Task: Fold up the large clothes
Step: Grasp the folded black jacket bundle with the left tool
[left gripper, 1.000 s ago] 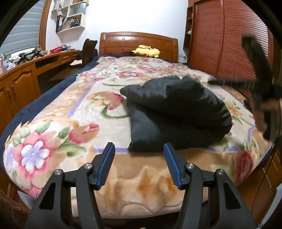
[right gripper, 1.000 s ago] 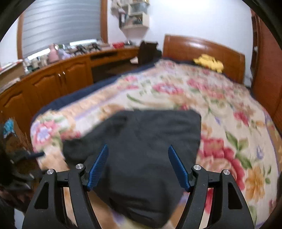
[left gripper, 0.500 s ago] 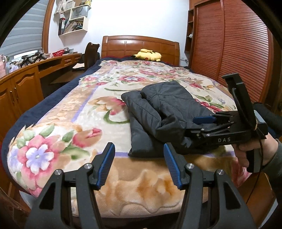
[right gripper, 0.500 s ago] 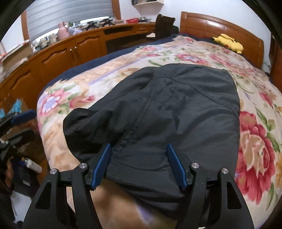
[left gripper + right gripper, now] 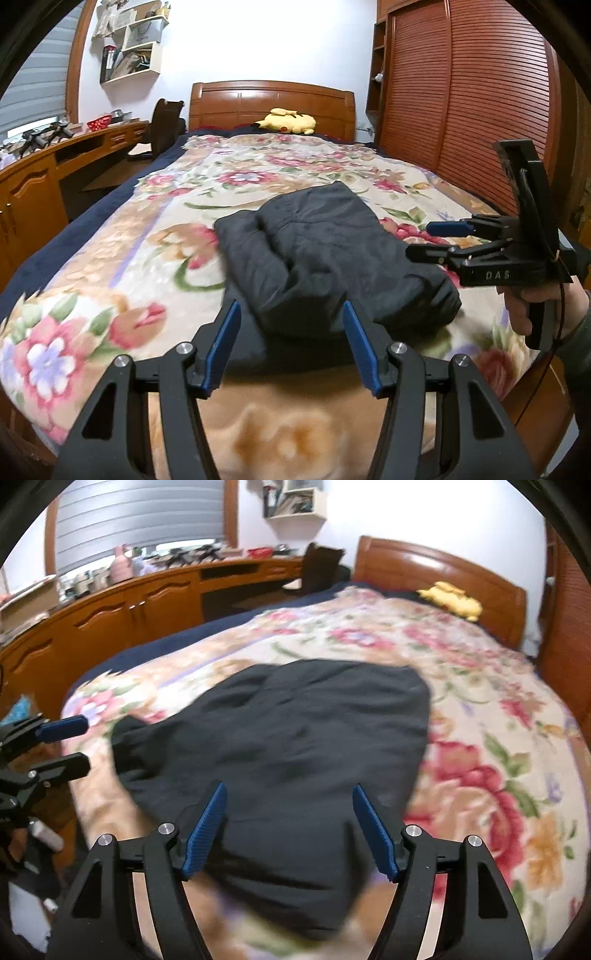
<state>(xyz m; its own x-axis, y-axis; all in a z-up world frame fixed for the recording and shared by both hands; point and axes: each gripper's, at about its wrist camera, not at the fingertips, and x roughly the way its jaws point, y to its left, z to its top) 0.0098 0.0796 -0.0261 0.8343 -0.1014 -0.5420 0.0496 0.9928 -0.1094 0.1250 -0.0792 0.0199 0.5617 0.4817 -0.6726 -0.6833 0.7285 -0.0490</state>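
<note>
A dark padded jacket [image 5: 325, 254] lies folded in a thick bundle on the floral blanket [image 5: 122, 266] near the foot of the bed. It also fills the middle of the right wrist view [image 5: 288, 757]. My left gripper [image 5: 291, 347] is open and empty, just short of the bundle's near edge. My right gripper [image 5: 290, 827] is open and empty over the bundle's right end. It shows in the left wrist view [image 5: 424, 240] held side-on at the right edge of the bed. The left gripper shows at the left edge of the right wrist view [image 5: 66, 746].
A wooden headboard [image 5: 271, 105] with a yellow plush toy [image 5: 286, 122] is at the far end. A slatted wooden wardrobe [image 5: 461, 96] runs along the right side of the bed. A long wooden desk with cabinets [image 5: 147, 605] and a chair [image 5: 166, 125] stand on the left.
My right gripper has drawn back from the jacket's right end and risen a little. The left gripper has moved closer to the bundle. The jacket has settled flatter.
</note>
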